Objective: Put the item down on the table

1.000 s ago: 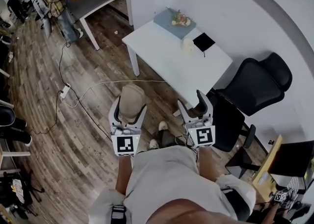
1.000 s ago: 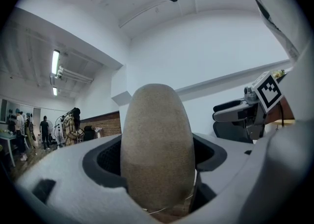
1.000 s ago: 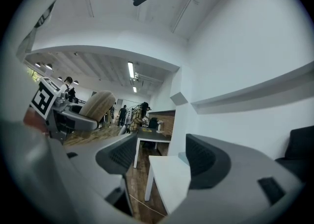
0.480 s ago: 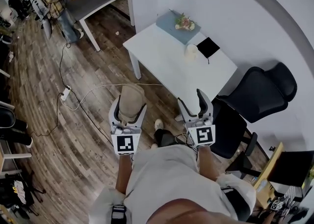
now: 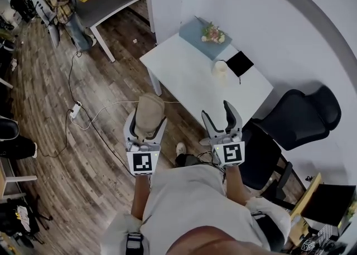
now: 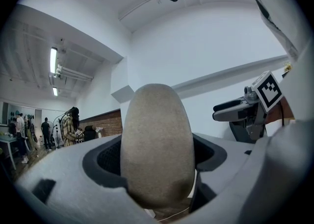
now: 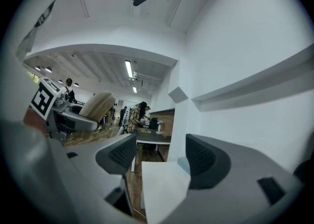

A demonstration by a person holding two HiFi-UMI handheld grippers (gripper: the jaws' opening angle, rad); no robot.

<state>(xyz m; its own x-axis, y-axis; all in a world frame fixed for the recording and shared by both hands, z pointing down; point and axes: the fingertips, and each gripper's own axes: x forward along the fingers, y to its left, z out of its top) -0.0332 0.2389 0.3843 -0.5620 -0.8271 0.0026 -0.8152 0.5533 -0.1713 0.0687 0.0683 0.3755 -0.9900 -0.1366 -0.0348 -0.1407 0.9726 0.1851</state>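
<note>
White table (wood floor below) beside wall.

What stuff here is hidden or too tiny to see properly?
1. Left gripper view: the lower end of the tan egg-shaped object is sunk between the left gripper's shut jaws, and the object blocks whatever lies straight ahead.
2. Head view: the small cream item on the white rectangular table is too small to identify.
3. Head view: the person's torso covers the wooden floor right beneath.
</note>
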